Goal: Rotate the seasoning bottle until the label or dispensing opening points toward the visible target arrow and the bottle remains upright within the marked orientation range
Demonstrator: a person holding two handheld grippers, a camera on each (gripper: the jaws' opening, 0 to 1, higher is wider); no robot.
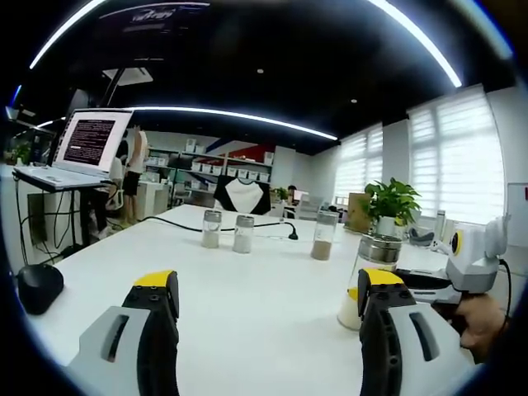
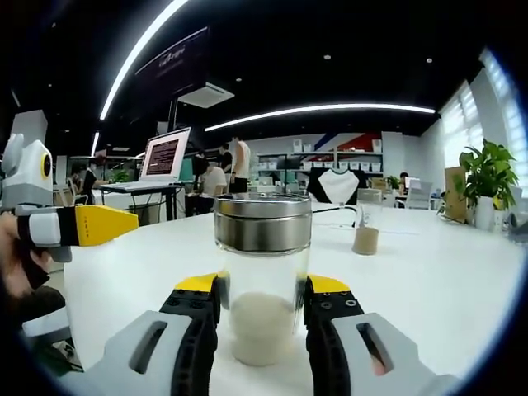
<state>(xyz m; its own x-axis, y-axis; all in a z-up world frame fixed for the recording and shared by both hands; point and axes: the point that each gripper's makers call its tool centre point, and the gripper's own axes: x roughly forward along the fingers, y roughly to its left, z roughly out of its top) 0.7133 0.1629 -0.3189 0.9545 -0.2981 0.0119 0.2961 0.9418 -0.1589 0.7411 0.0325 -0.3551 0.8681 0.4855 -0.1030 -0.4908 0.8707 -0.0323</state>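
In the left gripper view, the left gripper hangs low over the white tabletop with its two grey, yellow-tipped jaws wide apart and nothing between them. Just behind the right-hand jaw stands the clear glass seasoning bottle with a brushed metal cap, upright, pale powder in its base. Farther back on the table stand three more glass shakers — a pair close together and a taller one with brown contents. A black mouse-like object lies near the table's left edge, an open laptop sits on a stand beyond it, and a green potted plant stands at the far right. At the right edge a hand holds the other gripper.

In the right gripper view, the right gripper has the seasoning bottle between its jaws: the black pads sit against the glass on both sides, so it looks clamped on the bottle's lower half, though how firm the grip is cannot be told. The bottle stands straight on the tabletop. The left gripper's yellow-tipped jaw comes in from the left, well apart from the bottle.

As for progress — the bottle is grasped and upright, which covers the first part. No target arrow or marked range can be made out on the table, and no label or opening is legible on the bottle, so whether any turning is done cannot be judged; the rotation itself appears to be what is left.
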